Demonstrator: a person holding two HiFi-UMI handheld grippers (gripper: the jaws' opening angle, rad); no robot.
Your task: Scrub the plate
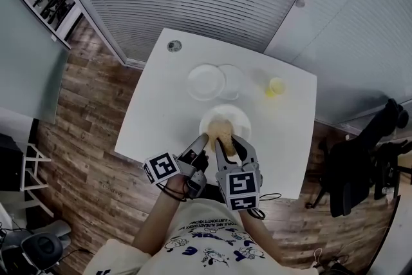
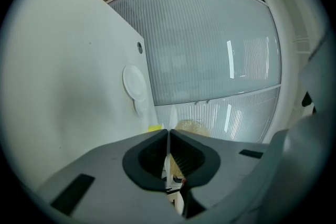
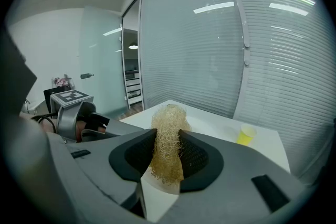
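A white plate [image 1: 235,115] lies at the near middle of the white table [image 1: 161,113]. My left gripper [image 1: 203,142] is shut on the plate's near-left rim; in the left gripper view the rim shows as a thin white edge [image 2: 168,145] pinched between the jaws [image 2: 168,131]. A tan fibrous scrubber [image 1: 220,131] rests on the plate, and my right gripper [image 1: 226,141] is shut on it. In the right gripper view the scrubber [image 3: 169,118] stands up between the pads [image 3: 168,136], with the plate [image 3: 157,194] just below.
Farther back on the table lie a second white plate [image 1: 206,82], a clear dish [image 1: 235,79] beside it and a yellow cup [image 1: 276,85]. A round grommet [image 1: 174,46] sits at the far left corner. A black office chair [image 1: 360,164] stands to the right of the table.
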